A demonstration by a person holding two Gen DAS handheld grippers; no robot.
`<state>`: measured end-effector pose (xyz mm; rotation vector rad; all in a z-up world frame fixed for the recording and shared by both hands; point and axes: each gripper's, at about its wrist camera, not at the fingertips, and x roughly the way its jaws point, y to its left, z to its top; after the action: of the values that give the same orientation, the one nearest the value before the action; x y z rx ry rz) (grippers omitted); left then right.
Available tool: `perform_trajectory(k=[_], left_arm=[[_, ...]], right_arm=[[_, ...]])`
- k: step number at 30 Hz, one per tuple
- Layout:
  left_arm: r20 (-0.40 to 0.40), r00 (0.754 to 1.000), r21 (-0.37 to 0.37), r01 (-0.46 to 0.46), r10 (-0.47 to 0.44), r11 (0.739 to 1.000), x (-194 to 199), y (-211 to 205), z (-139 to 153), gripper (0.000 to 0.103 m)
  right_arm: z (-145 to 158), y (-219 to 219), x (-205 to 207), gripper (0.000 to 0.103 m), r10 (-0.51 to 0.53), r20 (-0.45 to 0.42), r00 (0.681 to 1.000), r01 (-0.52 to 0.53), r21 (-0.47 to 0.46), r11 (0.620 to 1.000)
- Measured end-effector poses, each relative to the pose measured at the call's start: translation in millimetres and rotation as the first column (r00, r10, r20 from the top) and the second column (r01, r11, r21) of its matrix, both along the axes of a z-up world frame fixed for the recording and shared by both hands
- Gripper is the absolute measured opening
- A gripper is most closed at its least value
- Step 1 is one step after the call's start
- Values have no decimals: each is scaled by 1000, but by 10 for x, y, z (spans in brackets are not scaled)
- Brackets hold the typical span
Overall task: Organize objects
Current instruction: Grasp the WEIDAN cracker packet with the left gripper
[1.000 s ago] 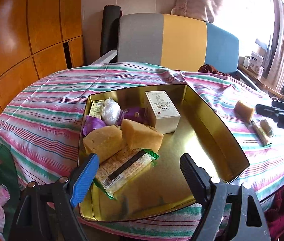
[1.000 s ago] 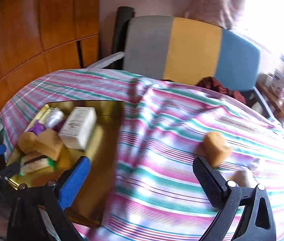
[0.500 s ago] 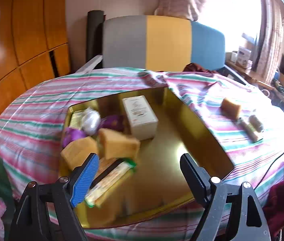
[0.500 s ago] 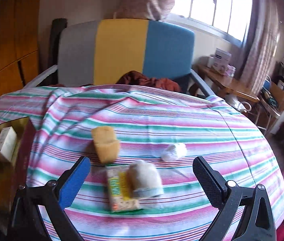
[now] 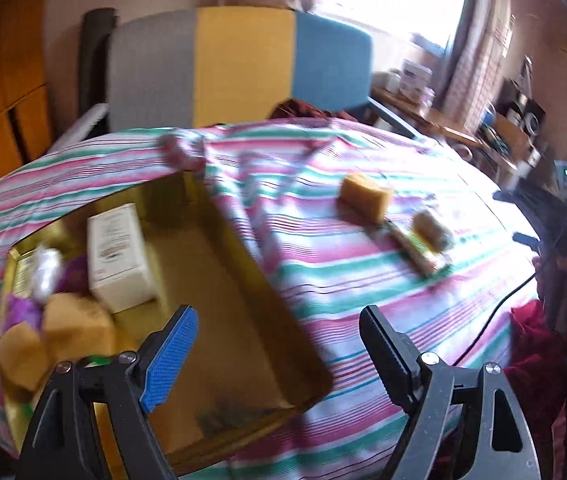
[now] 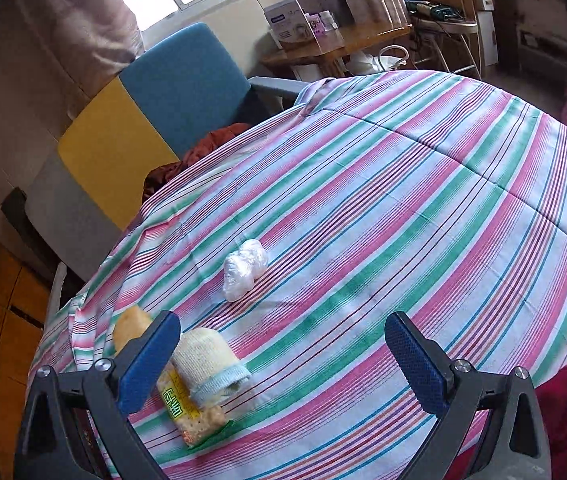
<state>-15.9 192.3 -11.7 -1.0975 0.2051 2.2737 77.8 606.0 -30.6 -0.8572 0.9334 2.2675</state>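
A gold tin (image 5: 243, 280) lies on the striped tablecloth and holds a white box (image 5: 117, 258), yellow sponges (image 5: 71, 328), purple and clear wrapped items. My left gripper (image 5: 279, 352) is open and empty above the tin's near right corner. On the cloth lie a yellow sponge (image 5: 365, 198) (image 6: 131, 326), a cracker pack (image 5: 415, 250) (image 6: 187, 412), a rolled cloth (image 5: 431, 230) (image 6: 207, 364) on the pack, and a clear plastic wad (image 6: 243, 268). My right gripper (image 6: 283, 364) is open and empty, just right of the rolled cloth.
A grey, yellow and blue chair (image 5: 239, 64) (image 6: 155, 112) stands behind the table. A wooden side table (image 6: 335, 44) with boxes is at the back right. A red cloth (image 5: 531, 344) and a cable hang at the table's right edge.
Both grippers swung to the right. The left view shifted from the tin toward the loose items. The right gripper moved closer to the rolled cloth and cracker pack. Both stayed open.
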Motion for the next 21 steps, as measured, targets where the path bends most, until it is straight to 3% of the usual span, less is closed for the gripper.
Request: perform_trajectory(k=[10,21], left_arm=[[26,991,-42,129,-128,991,-61,965,-120,84],[172,975,-100,162,-143,982,-378,2046,-576,84]], right_arm=[[-62,-31,-43,103,44,-13,999,-44,-50,998],[-81,-37,-53,103,67,-43,997,-71,-92,993]])
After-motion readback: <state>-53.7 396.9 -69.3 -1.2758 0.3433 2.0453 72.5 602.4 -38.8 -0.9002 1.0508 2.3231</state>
